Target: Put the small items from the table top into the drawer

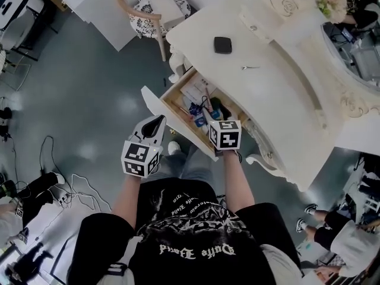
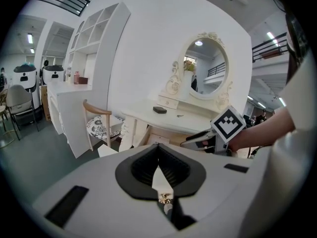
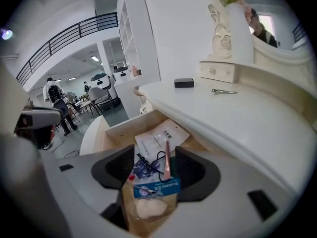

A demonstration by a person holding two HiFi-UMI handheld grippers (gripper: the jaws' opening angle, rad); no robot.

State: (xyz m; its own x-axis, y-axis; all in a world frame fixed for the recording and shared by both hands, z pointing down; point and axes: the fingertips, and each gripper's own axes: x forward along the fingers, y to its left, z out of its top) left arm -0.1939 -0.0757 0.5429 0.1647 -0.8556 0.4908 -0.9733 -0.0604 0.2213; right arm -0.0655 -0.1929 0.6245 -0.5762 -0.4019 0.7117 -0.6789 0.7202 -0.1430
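Your right gripper [image 3: 154,155] hangs over the open drawer [image 3: 124,128] with its jaws wide apart, and nothing is pinched between the pads. What you see through the gap lies below them on the drawer floor: a blue packet [image 3: 157,187], a thin pink stick [image 3: 167,160], a loop of black cord [image 3: 151,158] and a white paper sheet [image 3: 158,135] farther in. So part of the job looks done, since several small things are already inside.

Your left gripper [image 2: 158,148] is held off to the side of the drawer, away from the table top [image 1: 279,100]. Its jaws are drawn together at the tips and I see nothing caught in them. It takes no part in the work right now.

Two items are left, as far as the pictures show. Beyond your right gripper and up on the table top sits a small black box [image 3: 184,83]. A slim metal clip [image 3: 224,91] lies just to the right of it, a little nearer to you. Both rest flat on the surface, apart from each other and well clear of the drawer's edge.

I judge you past the halfway mark: with the right jaws already spread and empty, the natural next move is a reach forward and up to one of those two. The clip lies very flat, so it may be the harder pick.
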